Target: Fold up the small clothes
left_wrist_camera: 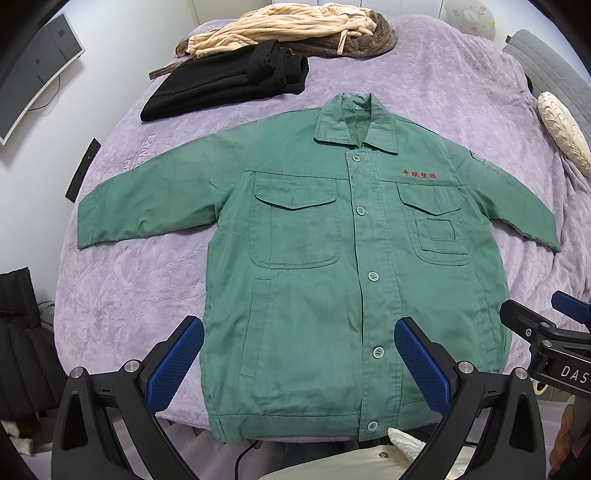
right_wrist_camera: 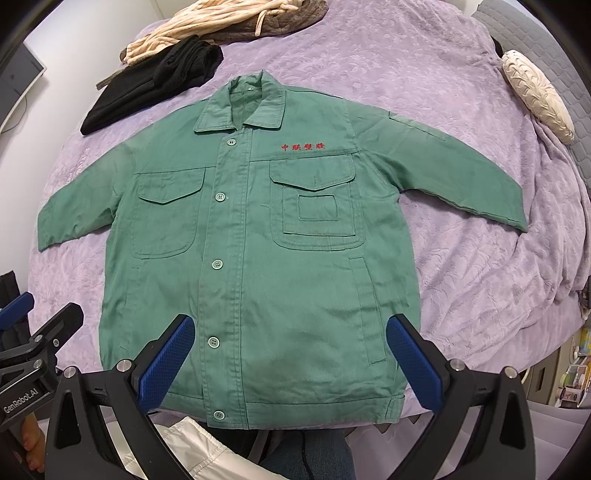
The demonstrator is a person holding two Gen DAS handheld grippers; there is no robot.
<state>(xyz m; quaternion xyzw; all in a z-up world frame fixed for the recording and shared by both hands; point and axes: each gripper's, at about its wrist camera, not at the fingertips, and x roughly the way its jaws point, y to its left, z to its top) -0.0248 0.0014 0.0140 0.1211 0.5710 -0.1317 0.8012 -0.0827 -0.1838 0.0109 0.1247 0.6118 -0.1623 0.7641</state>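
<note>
One green jacket (left_wrist_camera: 325, 266), left wrist view: flat on purple bedspread (left_wrist_camera: 443, 85), front up, buttoned. Long axis runs collar-to-hem, collar at far end, hem at near bed edge; sleeves out to both sides. Left gripper (left_wrist_camera: 298, 363) above hem area, jaws wide apart, nothing btwn pads. Black folded garment (left_wrist_camera: 225, 83) and beige striped cloth (left_wrist_camera: 280, 27) beyond collar, apart from jacket. Cream pillow (left_wrist_camera: 563, 129) at far right.

Right wrist view: same jacket (right_wrist_camera: 258, 258), collar away, hem nearest camera, slightly tilted w/ collar leaning left. Right gripper (right_wrist_camera: 290, 354) over lower front, jaws spread, holding nothing. Left gripper's body at left edge.
</note>
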